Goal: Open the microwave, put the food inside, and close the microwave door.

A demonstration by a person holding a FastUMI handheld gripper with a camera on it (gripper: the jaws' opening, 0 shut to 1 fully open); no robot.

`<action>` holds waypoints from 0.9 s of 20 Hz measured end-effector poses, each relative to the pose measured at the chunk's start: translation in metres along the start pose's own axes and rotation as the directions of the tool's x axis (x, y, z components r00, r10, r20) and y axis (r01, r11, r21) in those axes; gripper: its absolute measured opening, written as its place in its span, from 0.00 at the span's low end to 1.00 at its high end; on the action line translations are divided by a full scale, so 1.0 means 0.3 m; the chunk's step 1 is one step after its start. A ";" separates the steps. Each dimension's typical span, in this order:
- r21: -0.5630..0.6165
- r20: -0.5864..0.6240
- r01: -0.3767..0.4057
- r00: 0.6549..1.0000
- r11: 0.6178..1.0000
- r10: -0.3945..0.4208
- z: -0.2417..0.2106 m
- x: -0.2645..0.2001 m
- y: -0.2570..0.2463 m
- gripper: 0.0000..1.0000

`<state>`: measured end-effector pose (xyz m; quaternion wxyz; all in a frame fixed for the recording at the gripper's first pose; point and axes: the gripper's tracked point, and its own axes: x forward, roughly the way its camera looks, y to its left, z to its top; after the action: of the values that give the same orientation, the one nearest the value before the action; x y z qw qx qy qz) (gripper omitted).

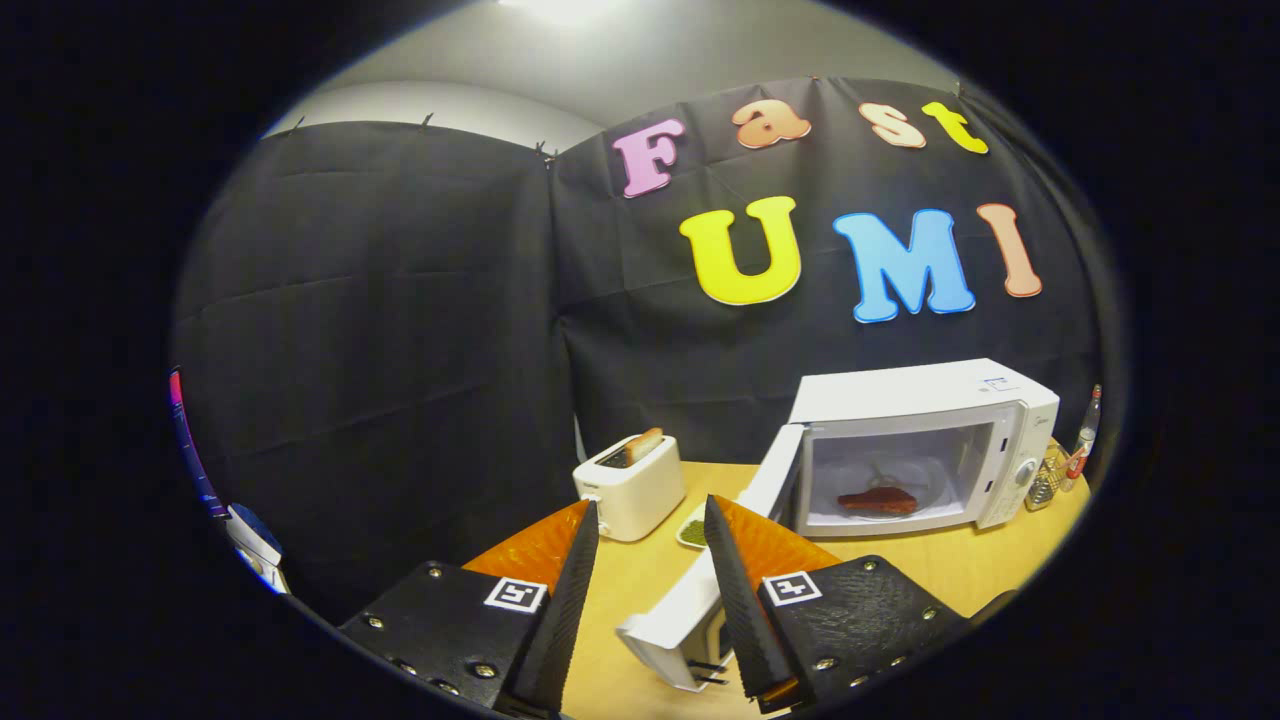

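A white microwave (925, 440) stands on the wooden surface (930, 565), beyond the tongs and to their right. Its door (700, 590) hangs wide open, swung out on the left-hand hinge, its far end reaching beside the right finger. Inside the lit cavity, a reddish-brown piece of food (878, 501) lies flat on the turntable plate.
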<state>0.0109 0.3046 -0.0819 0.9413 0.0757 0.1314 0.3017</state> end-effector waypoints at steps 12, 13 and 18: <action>0.027 -0.158 -0.117 0.980 0.993 0.120 -0.290 -0.013 0.239 0.64; 0.032 -0.178 -0.112 0.977 0.993 0.116 -0.321 -0.012 0.231 0.64; 0.069 -0.237 -0.056 0.969 0.996 0.071 -0.407 0.007 0.142 0.56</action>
<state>-0.0467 0.3477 -0.1894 0.9055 0.0722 0.2509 0.3346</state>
